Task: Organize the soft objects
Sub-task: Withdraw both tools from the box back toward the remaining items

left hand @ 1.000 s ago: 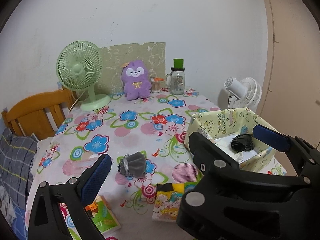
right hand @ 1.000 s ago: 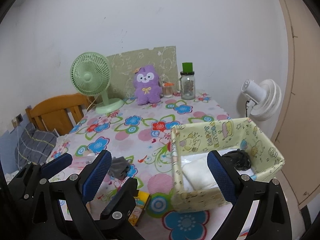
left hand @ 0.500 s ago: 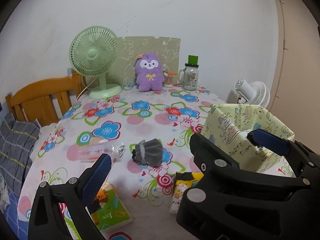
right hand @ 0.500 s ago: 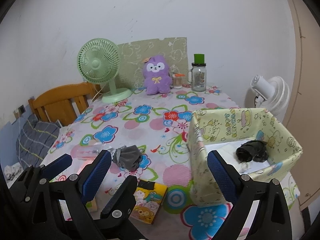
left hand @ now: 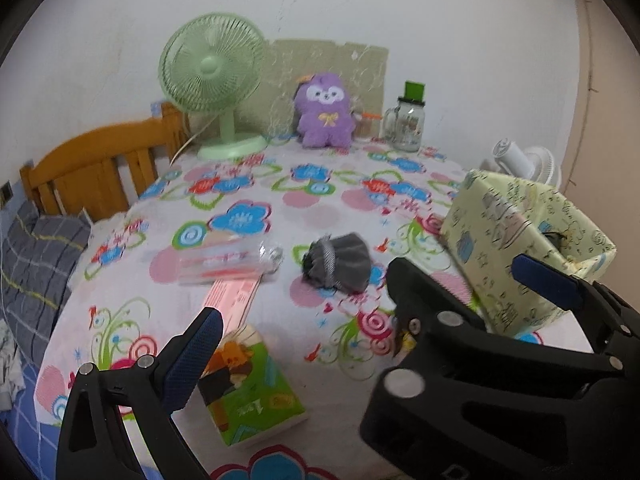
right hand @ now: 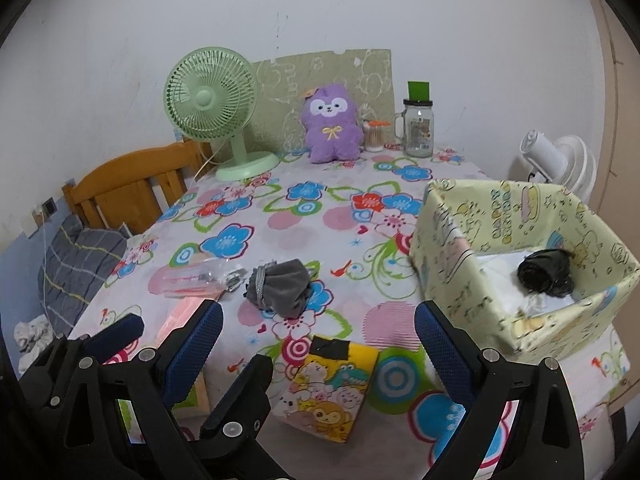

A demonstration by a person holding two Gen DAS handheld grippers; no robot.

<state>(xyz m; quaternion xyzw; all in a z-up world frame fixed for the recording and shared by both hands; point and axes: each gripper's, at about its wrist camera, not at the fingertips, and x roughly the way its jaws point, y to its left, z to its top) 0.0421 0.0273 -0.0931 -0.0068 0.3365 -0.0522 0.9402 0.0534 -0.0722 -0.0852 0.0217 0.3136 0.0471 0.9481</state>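
Left wrist view: the left hand-held gripper (left hand: 368, 312) was spread wide, holding nothing. Ahead of it, between its fingers, a grey cloth (left hand: 338, 262) lay bunched on the worktop (left hand: 320, 208). Near its left finger sat a green packet (left hand: 250, 390); by its right finger stood a yellow box (left hand: 520, 236).

Right wrist view: the right hand-held gripper (right hand: 318, 342) was also released and empty. The grey cloth (right hand: 280, 286) lay just ahead, slightly left of centre. A yellow packet (right hand: 328, 392) rested between its fingers. Beyond the right finger, the yellow box (right hand: 452, 264) held a black bundle (right hand: 544, 272). Far ahead stood a purple plush (right hand: 330, 124).
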